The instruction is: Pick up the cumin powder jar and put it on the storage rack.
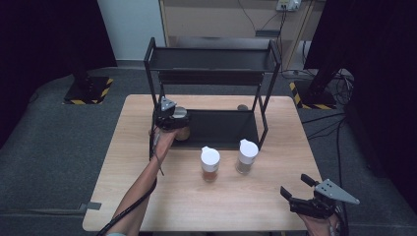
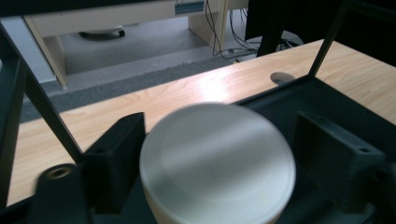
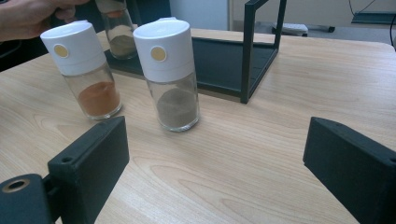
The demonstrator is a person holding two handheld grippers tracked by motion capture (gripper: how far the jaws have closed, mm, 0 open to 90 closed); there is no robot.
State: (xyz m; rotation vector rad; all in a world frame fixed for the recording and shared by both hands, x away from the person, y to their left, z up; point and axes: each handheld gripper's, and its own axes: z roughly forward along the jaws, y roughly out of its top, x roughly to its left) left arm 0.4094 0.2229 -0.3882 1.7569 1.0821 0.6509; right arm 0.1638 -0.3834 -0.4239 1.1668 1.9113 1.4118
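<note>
A black two-tier rack (image 1: 211,59) stands at the back of the wooden table (image 1: 147,196). My left gripper (image 1: 179,120) reaches onto the rack's lower shelf (image 1: 221,130), around a white-capped spice jar (image 1: 183,132). In the left gripper view the jar's cap (image 2: 217,163) sits blurred between my jaws, with a thin dark gap at the right jaw, so the left gripper (image 2: 219,154) is open. Two more white-capped jars stand in front of the rack, one with orange powder (image 1: 210,164) and one with grey-brown powder (image 1: 247,156). My right gripper (image 1: 295,184) rests open near the front right corner, with nothing between its jaws.
In the right gripper view the orange jar (image 3: 88,74) and the grey-brown jar (image 3: 170,74) stand upright just ahead of the right gripper (image 3: 215,154), with the rack's post (image 3: 247,51) behind. The rack's top shelf is bare. Cables lie on the floor at right.
</note>
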